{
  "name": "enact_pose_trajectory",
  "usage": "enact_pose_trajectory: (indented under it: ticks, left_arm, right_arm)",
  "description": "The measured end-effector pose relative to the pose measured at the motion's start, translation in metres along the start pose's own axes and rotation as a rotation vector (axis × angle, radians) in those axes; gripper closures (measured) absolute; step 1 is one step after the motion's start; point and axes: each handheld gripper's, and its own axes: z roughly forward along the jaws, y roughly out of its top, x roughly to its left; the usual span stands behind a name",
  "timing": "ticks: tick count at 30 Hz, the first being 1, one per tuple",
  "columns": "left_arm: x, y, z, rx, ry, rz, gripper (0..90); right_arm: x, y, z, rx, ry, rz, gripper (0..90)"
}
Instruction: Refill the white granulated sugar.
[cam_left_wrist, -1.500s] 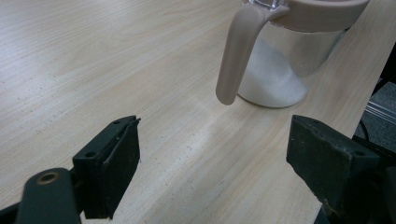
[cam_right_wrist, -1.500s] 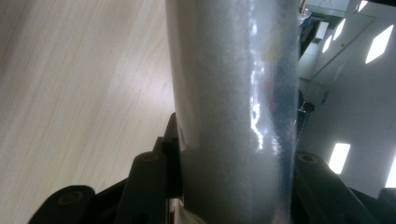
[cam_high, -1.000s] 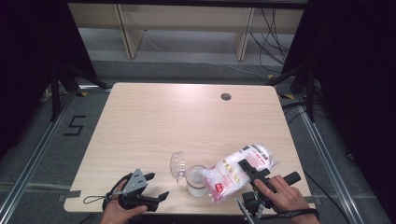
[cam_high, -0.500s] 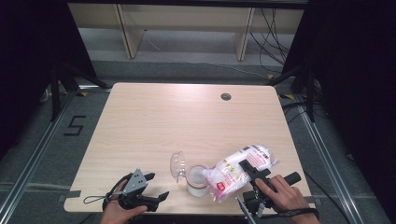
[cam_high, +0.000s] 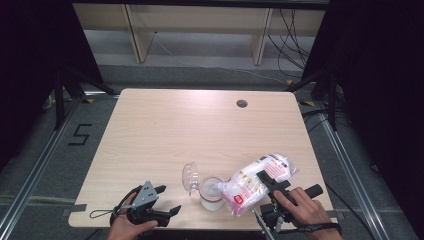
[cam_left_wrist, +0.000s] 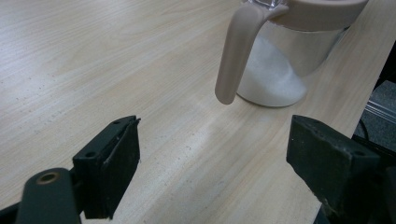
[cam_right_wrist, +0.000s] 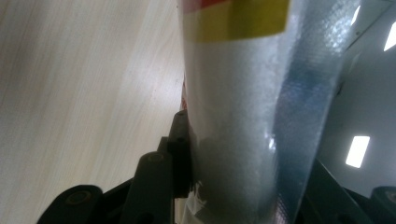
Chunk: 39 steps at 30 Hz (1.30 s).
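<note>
Clamping a tilted bag (cam_high: 257, 180), the right gripper (cam_high: 270, 192) holds its mouth over the jar (cam_high: 211, 193) near the table's front edge. The left gripper (cam_high: 159, 201) rests beside, jaws wide, empty.

Pale wooden table (cam_high: 165, 130), shelving (cam_high: 200, 30) behind

High view: table (cam_high: 200, 125) evenly lit from above, pale wood bright, slight glare toward its far edge. Surroundings on both sides fall to near black. Shadows under the things are short and soft. Image mildly soft, low in detail.

Left gripper view: sharp on the wood grain, bright patch of reflected light mid-frame; jug (cam_left_wrist: 289, 51) casts a faint shadow.

Right gripper view: bag (cam_right_wrist: 252, 107) too close, out of focus; glare streaks on its film. Ceiling lamps (cam_right_wrist: 357, 151) blown out white. Table blurred.
</note>
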Motion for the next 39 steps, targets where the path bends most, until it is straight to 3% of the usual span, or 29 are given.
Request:
enact_pose_trajectory:
  ticks: [7,9,16,17,19,20,21,23,24,26,27,28,32,33,34,35,38,39]
  left_arm:
    - [-0.0007,-0.0001,0.0007,-0.006,-0.002,-0.008,17.1]
    - [-0.0003,-0.0001,0.0005,-0.002,-0.001,-0.005,17.0]
    - [-0.0006,-0.0001,0.0007,-0.005,-0.001,-0.008,17.1]
    - [-0.0006,-0.0001,0.0007,-0.006,-0.001,-0.008,17.0]
    - [0.0,-0.0001,0.0001,0.002,-0.001,-0.002,17.1]
    - [0.0,-0.0001,0.0002,0.001,-0.001,-0.002,17.1]
    - [-0.0001,-0.0001,0.0003,0.001,-0.001,-0.002,17.0]
    - [-0.0007,-0.0001,0.0008,-0.005,-0.002,-0.008,17.0]
    - [-0.0007,-0.0001,0.0008,-0.005,-0.002,-0.007,17.1]
    - [-0.0007,-0.0001,0.0008,-0.006,-0.002,-0.01,17.0]
    - [0.0001,0.0,0.0001,0.002,-0.001,-0.001,17.1]
    - [0.0,0.0,0.0002,0.001,-0.001,-0.002,17.1]
    - [-0.0008,-0.0001,0.0009,-0.005,-0.002,-0.008,17.0]
    - [-0.0008,-0.0001,0.0009,-0.006,-0.002,-0.009,17.1]
    - [-0.0008,-0.0001,0.0008,-0.006,-0.001,-0.009,17.0]
    - [-0.0007,-0.0001,0.0007,-0.007,-0.001,-0.009,17.1]
    - [-0.0007,-0.0001,0.0008,-0.006,-0.001,-0.01,17.0]
    - [-0.0008,-0.0001,0.0009,-0.006,-0.002,-0.009,17.1]
  right_arm:
    - [-0.0025,-0.0004,0.0011,-0.004,0.005,-0.012,67.9]
    - [-0.001,0.0001,0.001,0.003,0.006,0.018,67.9]
    - [-0.0028,0.0,0.0007,-0.008,0.009,0.029,68.1]
    - [-0.001,0.0002,-0.0002,0.008,0.018,0.054,68.1]
    - [-0.0022,-0.0001,0.0003,0.002,0.023,0.035,68.2]
    - [-0.0019,-0.0004,0.001,0.003,0.025,0.058,68.2]
    - [-0.0046,-0.0008,0.0022,-0.016,0.017,0.029,68.3]
    - [-0.0042,-0.0018,0.0045,-0.016,0.027,0.059,68.3]
    - [-0.0012,-0.0018,0.0046,0.006,0.036,0.096,68.4]
    - [-0.0008,-0.003,0.0062,0.01,0.046,0.098,68.5]
    - [-0.0035,-0.004,0.0071,0.003,0.049,0.066,68.5]
    - [0.0023,-0.004,0.0057,0.029,0.062,0.148,68.6]
    - [0.002,-0.0042,0.0053,0.025,0.057,0.148,68.7]
    - [-0.0033,-0.0046,0.0072,-0.009,0.042,0.08,68.8]
    - [-0.0053,-0.004,0.0067,-0.013,0.038,0.058,68.8]
    - [-0.0039,-0.0031,0.0055,0.004,0.044,0.083,68.8]
    - [-0.007,-0.0009,0.0047,0.002,0.031,0.039,69.0]
    - [-0.0045,-0.0002,0.0037,0.02,0.035,0.075,69.0]
